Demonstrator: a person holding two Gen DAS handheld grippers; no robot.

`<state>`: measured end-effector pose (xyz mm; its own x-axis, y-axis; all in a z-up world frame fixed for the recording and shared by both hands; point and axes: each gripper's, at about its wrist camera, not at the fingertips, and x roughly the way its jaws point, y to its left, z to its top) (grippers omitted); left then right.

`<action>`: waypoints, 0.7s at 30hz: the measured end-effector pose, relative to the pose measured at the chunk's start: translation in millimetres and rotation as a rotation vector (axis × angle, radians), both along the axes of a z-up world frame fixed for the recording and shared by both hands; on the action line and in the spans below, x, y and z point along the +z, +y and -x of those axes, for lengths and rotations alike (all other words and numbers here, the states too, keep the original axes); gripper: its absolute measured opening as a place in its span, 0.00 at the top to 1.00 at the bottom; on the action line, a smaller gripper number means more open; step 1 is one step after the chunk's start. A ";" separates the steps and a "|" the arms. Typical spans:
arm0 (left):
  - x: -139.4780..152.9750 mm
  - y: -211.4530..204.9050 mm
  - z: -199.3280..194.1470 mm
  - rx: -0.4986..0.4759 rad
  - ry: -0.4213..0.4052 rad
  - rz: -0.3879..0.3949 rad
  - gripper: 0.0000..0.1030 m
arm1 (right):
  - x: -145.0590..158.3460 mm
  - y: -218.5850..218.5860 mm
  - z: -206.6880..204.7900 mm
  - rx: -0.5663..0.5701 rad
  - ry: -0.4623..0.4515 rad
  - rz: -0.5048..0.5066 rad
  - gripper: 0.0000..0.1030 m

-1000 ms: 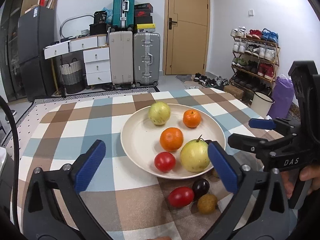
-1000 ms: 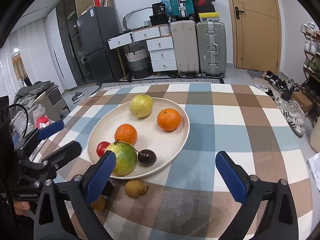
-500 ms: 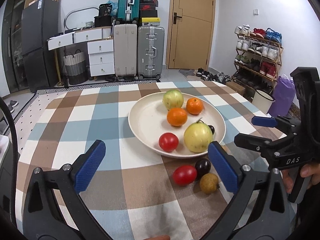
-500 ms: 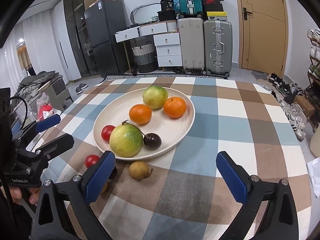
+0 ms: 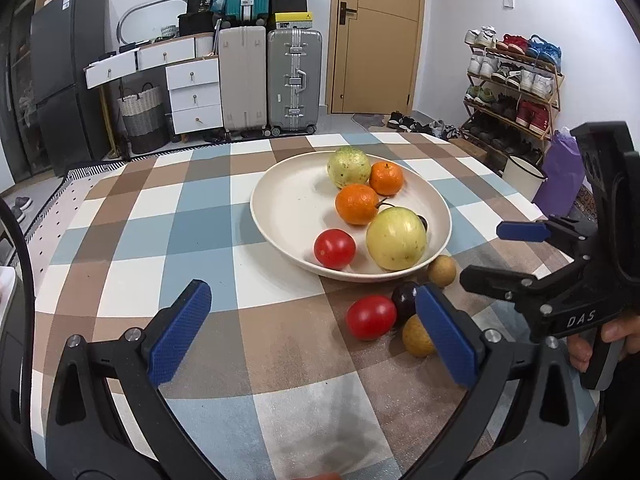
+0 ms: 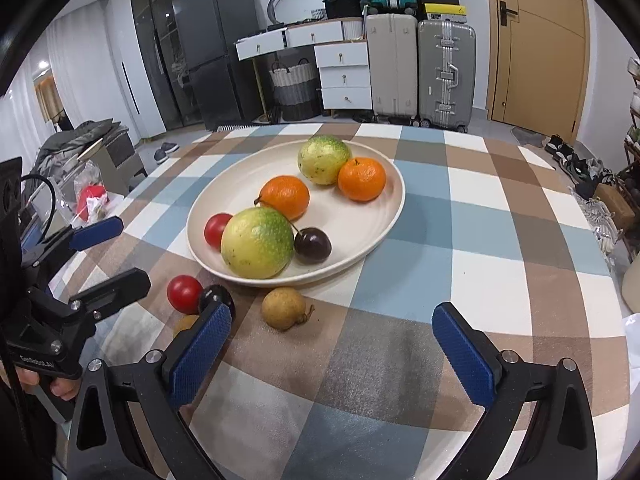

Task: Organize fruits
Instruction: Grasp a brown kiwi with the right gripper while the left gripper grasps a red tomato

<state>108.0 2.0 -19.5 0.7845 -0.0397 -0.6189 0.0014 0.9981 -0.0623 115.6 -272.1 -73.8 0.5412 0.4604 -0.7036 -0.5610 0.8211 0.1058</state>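
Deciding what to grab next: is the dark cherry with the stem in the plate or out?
In. The cherry sits inside the plate, beside the big green fruit.

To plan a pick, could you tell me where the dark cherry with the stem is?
The dark cherry lies inside the plate, touching the big green-yellow fruit.

Plate (image 6: 394,204) right side: bare desk (image 6: 500,232), clear approach; plate's near-left rim crowded by loose tomato (image 6: 184,294), dark fruit (image 6: 217,298), two longans (image 6: 283,308), and left claw (image 6: 108,254).
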 end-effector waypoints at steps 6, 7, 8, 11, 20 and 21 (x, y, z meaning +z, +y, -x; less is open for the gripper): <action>-9.2 3.9 -8.7 -0.008 0.071 0.030 0.01 | -10.4 4.8 -4.6 -0.001 0.041 0.032 0.01; -10.3 3.2 -9.8 -0.008 0.078 0.027 0.01 | -10.5 4.6 -5.0 0.000 0.041 0.031 0.01; -11.2 2.8 -10.6 -0.010 0.083 0.025 0.01 | -10.9 4.6 -5.7 0.000 0.045 0.032 0.01; -15.2 1.0 -13.6 -0.021 0.106 0.026 0.01 | -11.6 5.9 -7.7 0.001 0.050 0.040 0.01; -20.9 0.8 -19.7 -0.020 0.147 0.034 0.01 | -16.6 16.8 -9.6 0.035 0.074 0.066 0.18; -21.3 2.2 -20.4 -0.019 0.149 0.037 0.01 | -17.5 18.0 -9.3 0.041 0.078 0.069 0.20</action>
